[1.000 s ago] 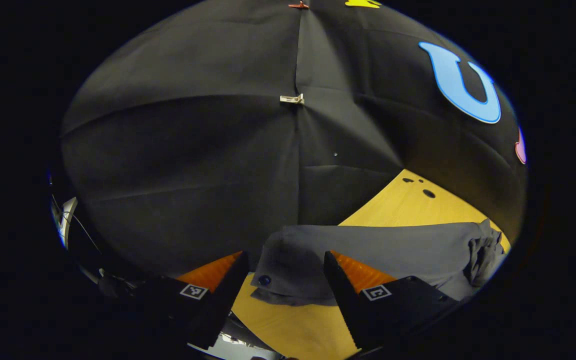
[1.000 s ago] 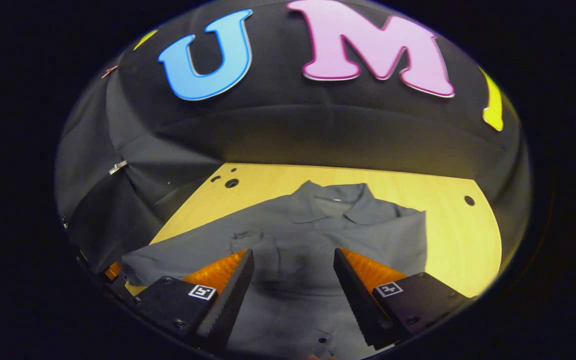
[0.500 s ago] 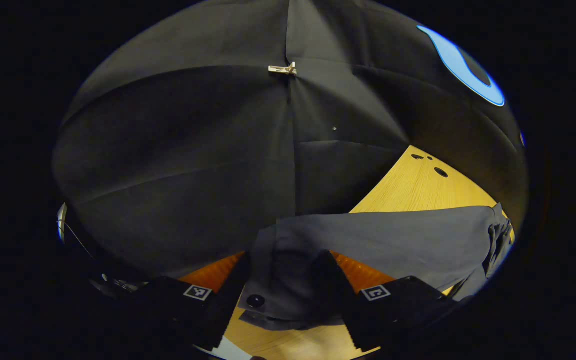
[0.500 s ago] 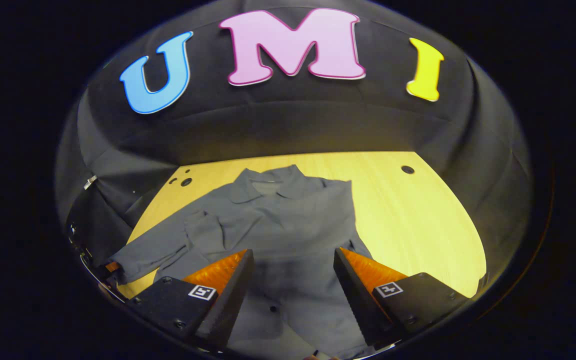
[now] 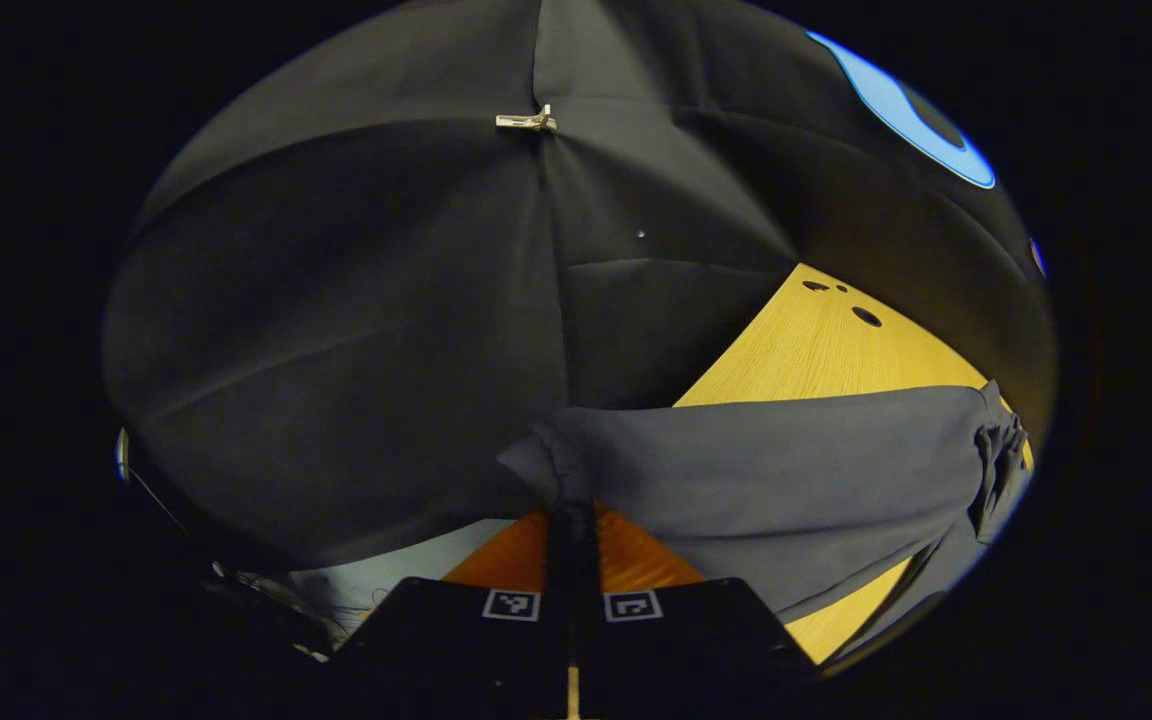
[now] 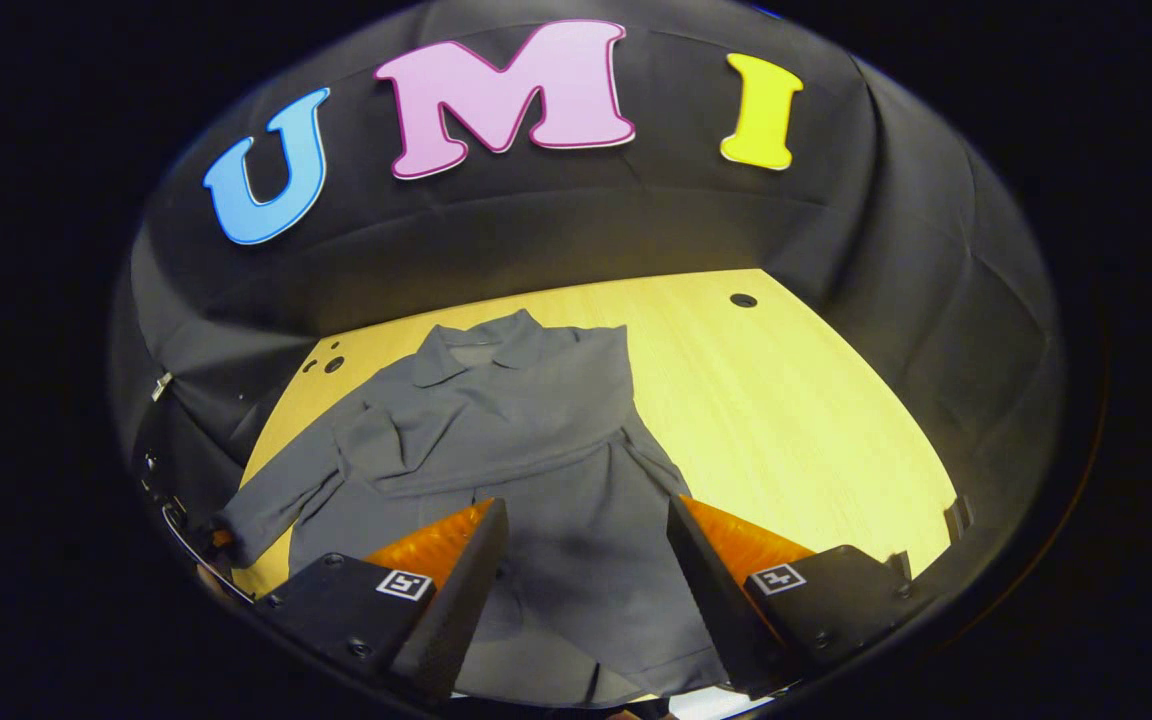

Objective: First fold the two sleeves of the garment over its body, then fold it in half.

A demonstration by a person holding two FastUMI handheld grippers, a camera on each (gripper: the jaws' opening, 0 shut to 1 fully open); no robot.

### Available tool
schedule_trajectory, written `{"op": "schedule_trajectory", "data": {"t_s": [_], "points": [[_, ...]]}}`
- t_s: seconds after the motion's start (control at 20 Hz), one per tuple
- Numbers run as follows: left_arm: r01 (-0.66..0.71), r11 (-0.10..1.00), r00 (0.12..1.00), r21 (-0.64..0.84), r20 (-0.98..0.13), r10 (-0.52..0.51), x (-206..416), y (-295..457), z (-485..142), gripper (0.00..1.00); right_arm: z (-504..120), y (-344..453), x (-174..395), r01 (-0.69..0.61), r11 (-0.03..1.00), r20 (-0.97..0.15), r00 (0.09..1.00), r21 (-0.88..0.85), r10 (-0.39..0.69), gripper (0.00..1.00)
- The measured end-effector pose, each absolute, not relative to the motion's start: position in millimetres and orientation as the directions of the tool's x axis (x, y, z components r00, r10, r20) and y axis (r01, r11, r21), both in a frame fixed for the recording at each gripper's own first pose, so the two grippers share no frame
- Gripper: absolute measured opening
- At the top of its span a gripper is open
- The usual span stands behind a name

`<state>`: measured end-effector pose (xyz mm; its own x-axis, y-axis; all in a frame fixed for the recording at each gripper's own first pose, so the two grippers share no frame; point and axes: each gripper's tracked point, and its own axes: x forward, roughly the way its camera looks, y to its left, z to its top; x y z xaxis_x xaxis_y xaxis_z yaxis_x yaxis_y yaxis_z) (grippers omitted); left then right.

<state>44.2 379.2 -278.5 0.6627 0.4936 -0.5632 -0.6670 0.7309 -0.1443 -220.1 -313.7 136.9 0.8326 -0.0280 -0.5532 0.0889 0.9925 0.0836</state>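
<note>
1. My left gripper (image 5: 573, 515) is closed on the cuff end of the shirt's left sleeve (image 5: 756, 480), both fingers pinching the cloth between them (the cuff bunches just past the tips).
2. From that pinch the sleeve runs off to the right in the left gripper view, lifted above the wooden table (image 5: 816, 350), and ends in a rumpled fold near the edge of the view.
3. My right gripper (image 6: 586, 540) is spread wide with nothing between its fingers, poised over the lower part of the grey shirt (image 6: 526, 430).
4. The shirt lies flat on the table (image 6: 786, 400), collar (image 6: 481, 350) at the far end toward the black cloth wall (image 6: 556, 250).
5. In the right gripper view the sleeve (image 6: 276, 500) stretches out to the left, toward the table's edge.
</note>
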Motion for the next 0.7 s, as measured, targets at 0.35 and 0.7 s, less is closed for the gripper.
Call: {"op": "schedule_trajectory", "data": {"t_s": [0.35,0.7], "points": [[-0.647,0.752,0.69,-0.128,-0.517,0.506,48.0,374.6,-244.6,0.05,139.9,-355.0,-224.7,0.159,0.985,-0.53,0.842,0.067,-0.1,0.99],[-0.526,0.839,0.818,-0.139,-0.353,0.454,100.4,310.2,-132.4,0.05,124.6,-393.2,-226.1,0.177,0.978,-0.552,0.829,0.108,-0.089,0.99]]}}
